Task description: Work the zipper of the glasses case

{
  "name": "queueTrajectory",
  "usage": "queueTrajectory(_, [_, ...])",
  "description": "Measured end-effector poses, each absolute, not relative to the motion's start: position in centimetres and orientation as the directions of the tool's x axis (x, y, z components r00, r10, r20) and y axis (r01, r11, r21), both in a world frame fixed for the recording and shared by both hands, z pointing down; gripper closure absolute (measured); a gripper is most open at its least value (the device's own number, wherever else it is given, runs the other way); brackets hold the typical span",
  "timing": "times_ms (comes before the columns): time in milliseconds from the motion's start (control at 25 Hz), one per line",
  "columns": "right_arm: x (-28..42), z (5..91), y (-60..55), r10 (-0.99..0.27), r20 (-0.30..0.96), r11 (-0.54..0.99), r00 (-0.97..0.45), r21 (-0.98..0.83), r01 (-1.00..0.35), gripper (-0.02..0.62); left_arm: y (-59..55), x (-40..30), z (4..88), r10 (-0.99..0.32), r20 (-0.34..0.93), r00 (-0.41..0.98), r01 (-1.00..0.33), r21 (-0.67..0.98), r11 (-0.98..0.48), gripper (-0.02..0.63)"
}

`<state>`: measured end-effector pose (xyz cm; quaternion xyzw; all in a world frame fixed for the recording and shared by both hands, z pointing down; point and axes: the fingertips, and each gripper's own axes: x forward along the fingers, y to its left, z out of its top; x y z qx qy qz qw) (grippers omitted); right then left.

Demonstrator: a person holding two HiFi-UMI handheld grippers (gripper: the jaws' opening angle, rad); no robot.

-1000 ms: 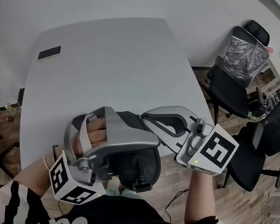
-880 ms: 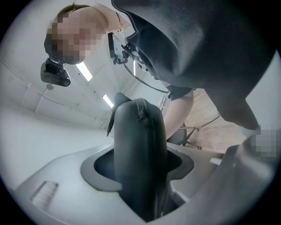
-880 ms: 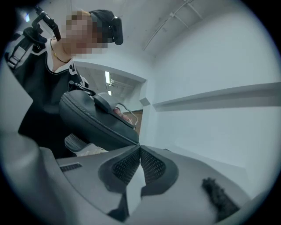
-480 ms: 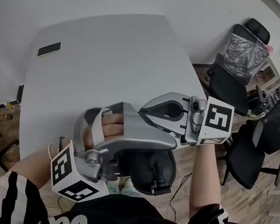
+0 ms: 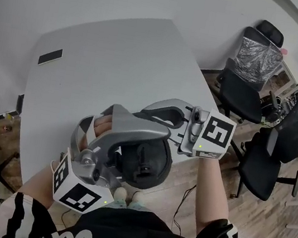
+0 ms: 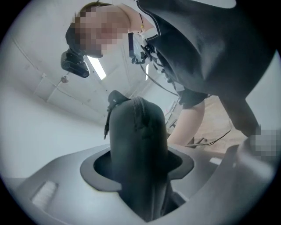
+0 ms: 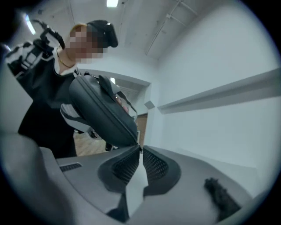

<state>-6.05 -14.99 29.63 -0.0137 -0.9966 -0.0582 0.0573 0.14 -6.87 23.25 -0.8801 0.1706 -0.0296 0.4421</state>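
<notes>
Head view: left tool grips black case, held off tabletop at its near edge, close to person's chest. Right tool just beyond, tips at case.

Left tool view: case stands upright between jaws, both pressing its sides, zip line running over top.

Right tool view: jaws drawn together, tips at case end by zip line. What they pinch too small to tell.

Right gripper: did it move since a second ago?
Yes. In the head view, the right gripper slid left, away from the black chair, toward the table.
</notes>
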Motion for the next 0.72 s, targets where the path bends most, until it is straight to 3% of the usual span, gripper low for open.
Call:
queueTrajectory(160, [-4.9, 30.4, -17.5, -0.281, 0.082, 0.953, -0.956, 0.141, -0.268, 0.585, -10.5, -2.9, 23.1, -0.512, -0.181, 0.84, -0.492, -0.653, -0.576, 0.342])
queueTrajectory(280, [-4.6, 30.9, -18.0, -0.408, 0.078, 0.905, -0.91, 0.162, -0.392, 0.585, -12.3, -4.9, 23.3, -0.59, -0.213, 0.779, -0.607, -0.492, -0.624, 0.345])
queueTrajectory(480, [-4.9, 32.0, -17.4, -0.481, 0.096, 0.869, -0.872, 0.185, -0.459, 0.586, -14.1, -7.7, 23.8, -0.668, -0.294, 0.683, -0.724, -0.154, -0.672, 0.343])
queueTrajectory(600, [-4.7, 33.1, -16.4, -0.473, 0.116, 0.879, -0.873, 0.123, -0.46, 0.586, -15.4, -9.4, 24.0, -0.692, -0.349, 0.632, -0.72, 0.064, -0.69, 0.34])
queueTrajectory(720, [-4.7, 34.7, -15.4, -0.49, 0.165, 0.871, -0.856, 0.14, -0.471, 0.586, -16.9, -10.5, 25.9, -0.745, -0.312, 0.589, -0.693, 0.279, -0.665, 0.339])
